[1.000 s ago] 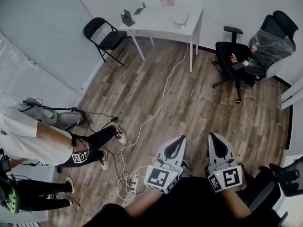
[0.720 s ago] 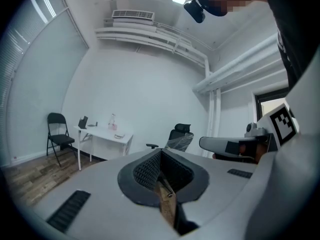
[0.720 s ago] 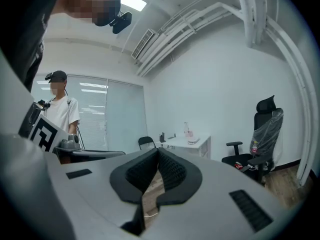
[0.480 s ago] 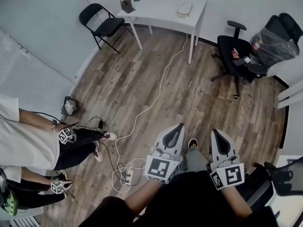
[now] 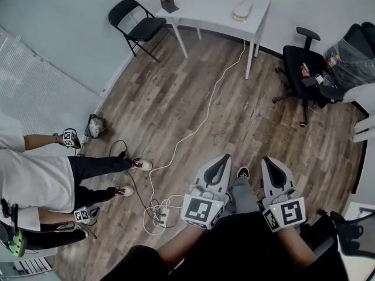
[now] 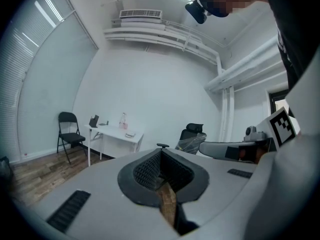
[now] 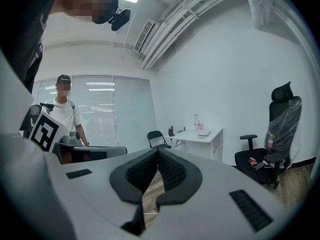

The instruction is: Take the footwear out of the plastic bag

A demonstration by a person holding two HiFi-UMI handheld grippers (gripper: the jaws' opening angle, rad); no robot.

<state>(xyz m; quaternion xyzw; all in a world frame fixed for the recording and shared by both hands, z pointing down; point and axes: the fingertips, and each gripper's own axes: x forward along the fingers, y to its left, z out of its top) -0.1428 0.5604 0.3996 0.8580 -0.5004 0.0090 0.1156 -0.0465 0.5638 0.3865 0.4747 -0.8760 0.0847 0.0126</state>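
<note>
1. My left claw (image 5: 221, 161) is shut tight. Nothing is in it.
2. My right claw (image 5: 269, 164) is shut tight too, with nothing in it. Both claws are out in front of me, side by side, above the floor.
3. The floor (image 5: 176, 92) is brown wood planks. I can see a thin strip of it through the small gap behind each claw's pads.
4. My black shoe (image 5: 242, 172) peeks out between the two claws.
5. A long white cable (image 5: 199, 122) runs across the floor from the desk (image 5: 214, 10) to a plug box (image 5: 163, 215) near my left claw.
6. The desk is white and stands by the far wall. A white thing (image 5: 242, 9) and a dark stand (image 5: 170, 1) are on it.
7. A black folding chair (image 5: 138, 26) is just beside the desk.
8. A black office chair (image 5: 309, 69) is on the other side. Next to it is a chair wrapped in clear plastic (image 5: 353, 54).
9. A person in a white shirt (image 5: 32, 180) stands at the left, by the window blinds (image 5: 32, 92).
10. A small grey bundle (image 5: 95, 125) lies on the floor by the wall, well apart from my claws.
11. I cannot tell if that is the bag with the shoes.
</note>
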